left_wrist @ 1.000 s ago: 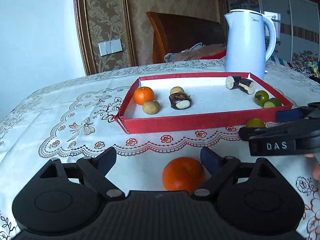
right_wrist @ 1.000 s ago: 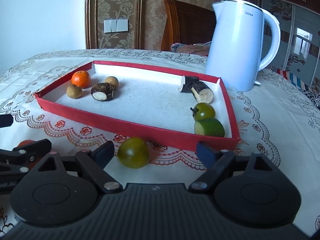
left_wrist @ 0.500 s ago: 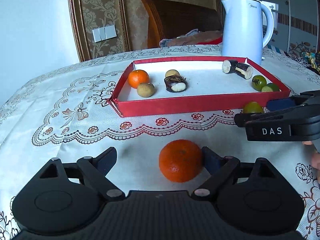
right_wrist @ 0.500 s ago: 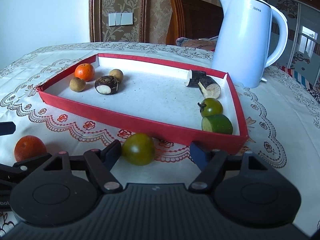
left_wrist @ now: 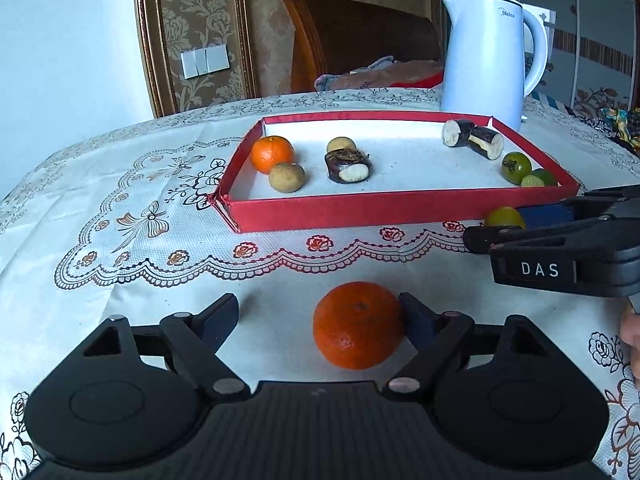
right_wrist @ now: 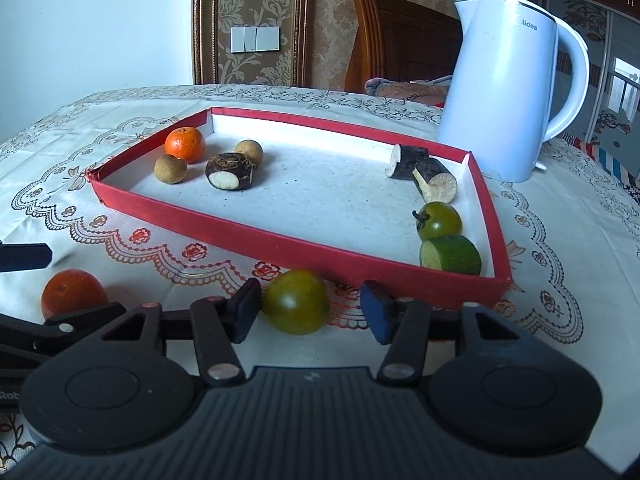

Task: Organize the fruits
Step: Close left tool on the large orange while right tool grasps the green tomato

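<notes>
An orange (left_wrist: 358,326) lies on the lace tablecloth between the fingers of my left gripper (left_wrist: 320,316). The jaws are closing; the right pad (left_wrist: 416,320) touches the orange and the left pad stands well apart. A green tomato (right_wrist: 296,302) sits just before the red tray (right_wrist: 240,236), between the fingers of my right gripper (right_wrist: 310,312). Those jaws are closing too: the left pad (right_wrist: 244,312) is at the tomato and the right pad is still a gap away. Inside the tray are another orange (right_wrist: 185,144), a green tomato (right_wrist: 439,220) and a cut lime (right_wrist: 450,256).
A white kettle (left_wrist: 492,52) stands behind the tray's far right corner. The tray also holds two brown longans and dark cut root pieces (left_wrist: 348,164). A person's fingers (left_wrist: 630,328) show at the right edge. A wooden chair stands beyond the table.
The right gripper's jaws have narrowed a lot around the green tomato. The left jaws have narrowed a little, and the orange now lies against the right pad.
</notes>
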Available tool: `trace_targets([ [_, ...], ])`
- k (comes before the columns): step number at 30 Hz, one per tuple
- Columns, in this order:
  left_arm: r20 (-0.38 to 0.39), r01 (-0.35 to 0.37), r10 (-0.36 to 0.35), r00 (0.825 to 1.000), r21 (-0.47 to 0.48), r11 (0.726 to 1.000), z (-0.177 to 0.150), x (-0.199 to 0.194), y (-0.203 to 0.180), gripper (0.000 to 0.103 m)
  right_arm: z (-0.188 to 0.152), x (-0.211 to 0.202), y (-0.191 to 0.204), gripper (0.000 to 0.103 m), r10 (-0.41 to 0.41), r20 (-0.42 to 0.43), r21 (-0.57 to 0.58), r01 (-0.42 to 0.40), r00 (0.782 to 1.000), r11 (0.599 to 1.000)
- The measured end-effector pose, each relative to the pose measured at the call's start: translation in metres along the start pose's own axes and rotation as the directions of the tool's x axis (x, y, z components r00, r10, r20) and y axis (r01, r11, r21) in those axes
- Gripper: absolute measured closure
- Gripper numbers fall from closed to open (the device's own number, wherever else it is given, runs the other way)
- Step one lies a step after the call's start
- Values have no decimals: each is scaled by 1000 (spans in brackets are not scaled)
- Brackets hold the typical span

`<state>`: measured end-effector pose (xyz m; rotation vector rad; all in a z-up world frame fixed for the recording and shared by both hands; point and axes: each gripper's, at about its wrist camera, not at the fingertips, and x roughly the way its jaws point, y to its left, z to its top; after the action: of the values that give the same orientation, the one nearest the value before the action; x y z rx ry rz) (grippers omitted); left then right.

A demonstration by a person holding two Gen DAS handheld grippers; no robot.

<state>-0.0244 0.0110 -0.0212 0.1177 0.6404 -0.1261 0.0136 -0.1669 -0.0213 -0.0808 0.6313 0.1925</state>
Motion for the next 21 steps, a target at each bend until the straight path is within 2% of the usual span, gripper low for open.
trace_targets([
  [1,0,11,-11,1000,2,1000,0,0,0,29,0,0,0,59,6,1,-1,-6,1000,1000],
  [4,9,31,-31,999,25,999,-1,-2,-5,42,0,-1,3,67,20,4,-17,-19,1000,1000],
  [12,14,71,-72,997,36,997,-1,-4,-7,59,0,-1,4,71,20,8,-28,-20,1000,999],
  [21,20,75,-76,997,40,996,-1,-5,-7,62,0,-2,4,71,20,11,-24,-20,1000,1000],
])
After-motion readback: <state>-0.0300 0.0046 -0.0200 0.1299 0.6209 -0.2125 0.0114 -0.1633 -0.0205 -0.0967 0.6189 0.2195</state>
